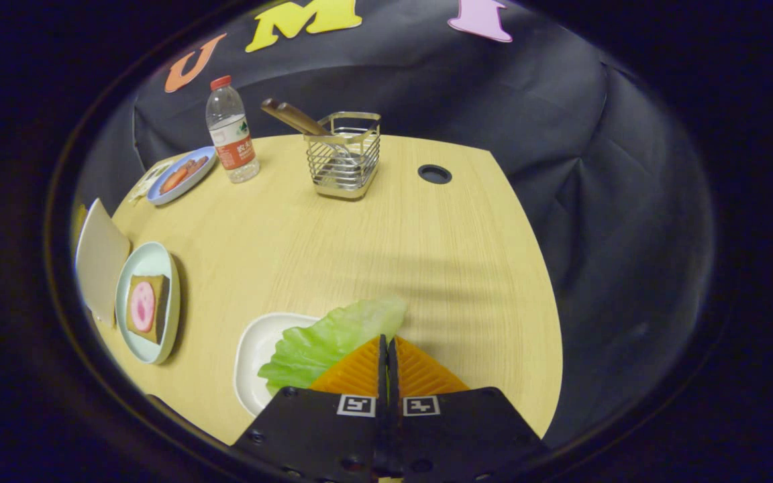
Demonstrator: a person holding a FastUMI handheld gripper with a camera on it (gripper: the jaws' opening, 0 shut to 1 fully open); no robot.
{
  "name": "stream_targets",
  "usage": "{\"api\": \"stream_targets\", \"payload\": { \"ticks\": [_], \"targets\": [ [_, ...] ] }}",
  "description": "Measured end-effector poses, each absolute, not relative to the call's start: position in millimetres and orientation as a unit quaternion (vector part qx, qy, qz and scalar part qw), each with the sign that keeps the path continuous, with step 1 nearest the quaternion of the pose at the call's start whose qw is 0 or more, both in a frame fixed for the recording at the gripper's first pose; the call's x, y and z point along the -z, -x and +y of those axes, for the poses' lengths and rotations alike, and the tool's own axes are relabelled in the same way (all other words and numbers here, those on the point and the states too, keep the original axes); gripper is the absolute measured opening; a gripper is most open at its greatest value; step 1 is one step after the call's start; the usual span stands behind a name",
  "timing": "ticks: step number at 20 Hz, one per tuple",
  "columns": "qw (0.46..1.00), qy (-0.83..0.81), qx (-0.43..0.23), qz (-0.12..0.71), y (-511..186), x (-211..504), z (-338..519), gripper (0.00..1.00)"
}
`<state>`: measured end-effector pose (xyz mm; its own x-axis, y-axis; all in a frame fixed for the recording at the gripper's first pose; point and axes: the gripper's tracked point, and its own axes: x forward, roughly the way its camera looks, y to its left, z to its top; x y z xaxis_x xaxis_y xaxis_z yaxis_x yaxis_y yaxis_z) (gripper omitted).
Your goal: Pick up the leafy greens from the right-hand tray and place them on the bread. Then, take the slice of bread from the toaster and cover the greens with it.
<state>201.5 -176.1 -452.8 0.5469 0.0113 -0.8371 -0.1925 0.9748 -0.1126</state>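
- Claw [386, 345] clenched on the lettuce [333, 342], hiding the leaf's near edge.
- White tray [252, 349] half covered beneath.
- Open worktop [440, 241] ahead, centre frame.

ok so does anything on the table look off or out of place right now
One thing: the lettuce leaf hangs half off its white tray, its tip over the bare table, pinched between the closed gripper fingers. The water bottle and wire caddy stand upright; no spill.
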Motion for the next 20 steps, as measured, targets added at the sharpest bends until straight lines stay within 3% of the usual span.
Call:
{"api": "stream_targets", "payload": {
  "ticks": [11,20],
  "targets": [
    [0.902,0.069,-0.008,0.426,-149,378,-142,0.00],
    [0.914,0.063,0.006,0.400,-105,326,-57,0.00]
  ]
}}
